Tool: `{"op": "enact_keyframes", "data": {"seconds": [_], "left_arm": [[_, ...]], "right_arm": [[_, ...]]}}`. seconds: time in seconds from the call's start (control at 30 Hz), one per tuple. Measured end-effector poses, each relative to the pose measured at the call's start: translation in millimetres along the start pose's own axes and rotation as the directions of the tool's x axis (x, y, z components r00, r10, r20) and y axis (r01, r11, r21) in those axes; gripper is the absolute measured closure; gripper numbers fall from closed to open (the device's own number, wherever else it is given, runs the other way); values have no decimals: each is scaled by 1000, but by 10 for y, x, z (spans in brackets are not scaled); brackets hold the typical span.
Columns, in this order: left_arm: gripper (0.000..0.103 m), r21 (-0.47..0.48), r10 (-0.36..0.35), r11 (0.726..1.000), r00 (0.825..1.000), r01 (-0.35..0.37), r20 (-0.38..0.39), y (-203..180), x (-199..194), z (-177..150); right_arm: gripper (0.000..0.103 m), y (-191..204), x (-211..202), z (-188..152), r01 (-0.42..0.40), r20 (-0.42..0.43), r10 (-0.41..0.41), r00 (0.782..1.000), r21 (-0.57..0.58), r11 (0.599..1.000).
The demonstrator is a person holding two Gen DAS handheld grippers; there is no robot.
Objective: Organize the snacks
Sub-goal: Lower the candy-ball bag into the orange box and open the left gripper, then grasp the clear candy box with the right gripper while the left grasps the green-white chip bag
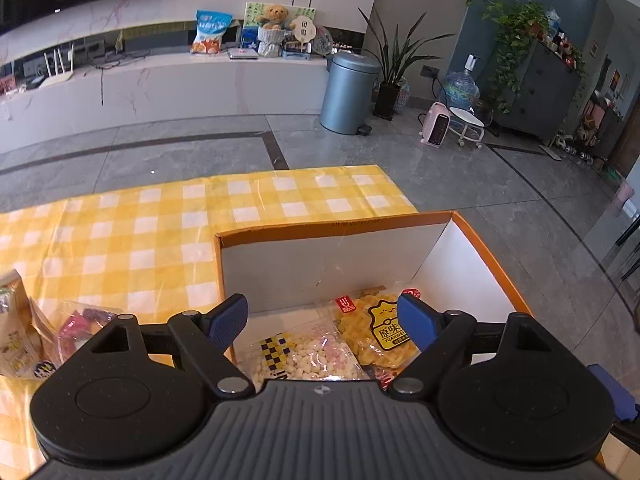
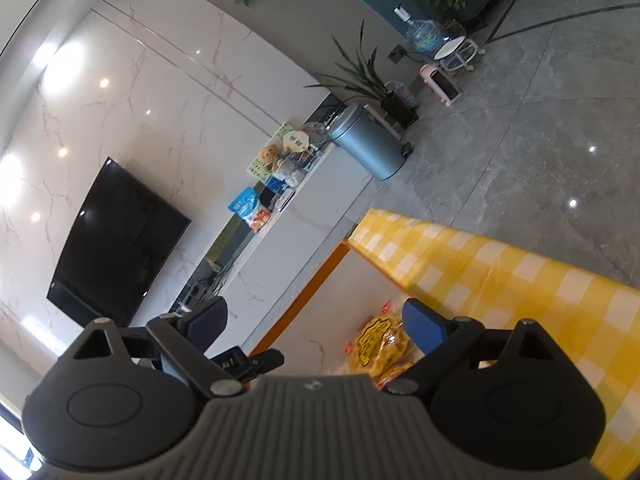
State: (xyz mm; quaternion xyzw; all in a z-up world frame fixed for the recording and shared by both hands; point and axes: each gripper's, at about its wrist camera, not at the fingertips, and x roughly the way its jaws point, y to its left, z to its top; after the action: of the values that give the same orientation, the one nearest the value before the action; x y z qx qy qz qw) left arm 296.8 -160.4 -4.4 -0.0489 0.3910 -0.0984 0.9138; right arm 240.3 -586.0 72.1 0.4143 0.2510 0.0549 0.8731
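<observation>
Left wrist view: the left tool (image 1: 322,322) stands wide and holds nothing above the orange-edged cardboard box (image 1: 486,258), where a clear marshmallow bag (image 1: 304,354) touches a yellow snack bag (image 1: 378,330). The right tool (image 2: 316,322) also stands wide, empty.

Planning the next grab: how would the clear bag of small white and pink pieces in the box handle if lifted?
The marshmallow bag is probably light and floppy: loose pieces in thin film. Its glossy plastic may be slippery.
</observation>
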Motion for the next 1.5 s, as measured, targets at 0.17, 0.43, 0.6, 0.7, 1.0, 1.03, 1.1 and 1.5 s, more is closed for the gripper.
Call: {"op": "enact_keyframes", "data": {"seconds": [0.17,0.43,0.6,0.7,1.0,1.03,1.1,1.5], "left_arm": [[4,19,3,1000,1000,-3,4,25,-105,22],[4,13,30,999,999,-31,31,243,-504,76],[4,17,49,999,997,-50,68,538,-903,96],[4,24,77,997,992,-80,100,778,-1120,65],[4,-95,203,977,974,-193,105,1763,-1325,-234],[4,-110,216,973,971,-205,102,1860,-1310,-283],[4,-132,229,967,969,-217,92,2038,-1262,-376],[4,-232,180,958,983,-167,36,2791,-1025,-759]], "right_arm": [[10,128,41,-65,12,-19,-13,1000,-46,999],[10,508,122,-304,-13,-42,7,999,-141,990],[10,862,47,-533,-82,-25,78,997,-277,957],[10,1082,18,-755,-114,-8,119,993,-355,928],[11,1680,312,-1546,-128,-106,77,991,-646,753],[11,1712,364,-1624,-143,-130,76,989,-659,738],[9,1724,507,-1737,-211,-215,92,972,-632,745],[3,1705,1730,-2468,-20,-255,-236,938,-717,697]]}}
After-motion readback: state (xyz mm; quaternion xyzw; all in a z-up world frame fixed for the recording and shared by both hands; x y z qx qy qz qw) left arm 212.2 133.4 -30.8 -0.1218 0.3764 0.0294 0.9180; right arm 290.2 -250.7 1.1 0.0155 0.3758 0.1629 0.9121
